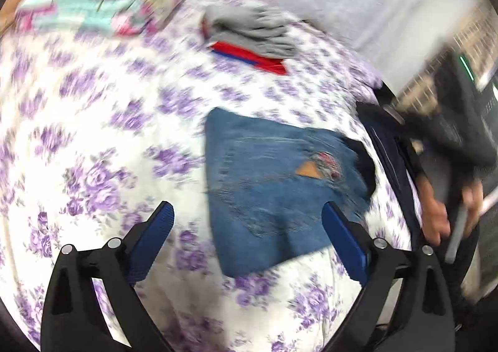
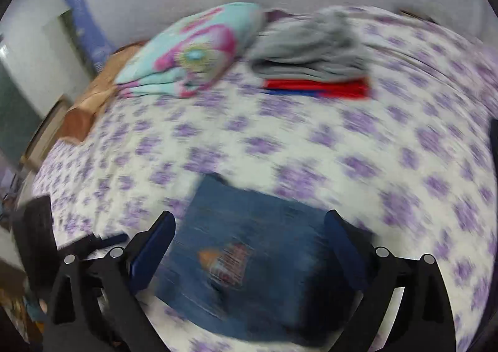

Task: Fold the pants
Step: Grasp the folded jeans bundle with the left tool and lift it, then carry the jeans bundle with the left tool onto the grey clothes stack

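Blue jeans lie folded into a compact rectangle on the bed, a tan label and a red patch showing on top. They also show in the right wrist view. My left gripper is open and empty, hovering above the near left part of the jeans. My right gripper is open and empty, with its jaws spread to either side of the jeans below. Both views are blurred by motion.
The bed has a white sheet with purple flowers. At the far side lie a stack of folded grey and red clothes and a turquoise and pink pillow. A person's hand holds the other gripper at the bed's right edge.
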`<state>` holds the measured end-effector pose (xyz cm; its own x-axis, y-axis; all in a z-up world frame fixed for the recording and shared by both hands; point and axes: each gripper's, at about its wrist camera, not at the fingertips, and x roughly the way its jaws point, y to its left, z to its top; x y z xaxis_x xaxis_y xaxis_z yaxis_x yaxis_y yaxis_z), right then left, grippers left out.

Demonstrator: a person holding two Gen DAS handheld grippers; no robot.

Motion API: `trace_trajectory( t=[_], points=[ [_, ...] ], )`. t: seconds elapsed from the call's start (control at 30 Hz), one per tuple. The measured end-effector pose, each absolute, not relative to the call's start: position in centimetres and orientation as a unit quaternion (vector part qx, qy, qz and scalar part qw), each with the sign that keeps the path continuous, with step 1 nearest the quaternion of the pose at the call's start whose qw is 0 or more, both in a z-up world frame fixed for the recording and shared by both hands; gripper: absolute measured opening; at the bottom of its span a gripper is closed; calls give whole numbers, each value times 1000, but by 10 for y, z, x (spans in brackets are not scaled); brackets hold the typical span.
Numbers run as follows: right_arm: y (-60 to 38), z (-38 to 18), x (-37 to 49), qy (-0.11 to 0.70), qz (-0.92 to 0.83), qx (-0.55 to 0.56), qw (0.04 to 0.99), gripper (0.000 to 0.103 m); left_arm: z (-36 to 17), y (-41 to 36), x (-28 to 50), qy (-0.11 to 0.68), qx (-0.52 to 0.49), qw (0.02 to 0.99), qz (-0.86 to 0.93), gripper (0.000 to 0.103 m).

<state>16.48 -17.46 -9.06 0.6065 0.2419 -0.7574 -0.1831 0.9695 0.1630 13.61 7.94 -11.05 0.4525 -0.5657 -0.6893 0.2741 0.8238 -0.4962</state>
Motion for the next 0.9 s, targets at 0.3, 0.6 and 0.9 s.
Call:
trace_trajectory(
  t=[0.3,0.6,0.9],
  points=[
    [-246,-155,152,512,101,159,838,97,-163,59,174,540,-227,754,-298,93],
    [-266,-215,170,565,130,266,770,100,-175,49,167,548,-232,735,-326,93],
    [-247,-229,163,563,204,268,754,100,-184,46,177,552,-259,705,-362,97]
  ],
)
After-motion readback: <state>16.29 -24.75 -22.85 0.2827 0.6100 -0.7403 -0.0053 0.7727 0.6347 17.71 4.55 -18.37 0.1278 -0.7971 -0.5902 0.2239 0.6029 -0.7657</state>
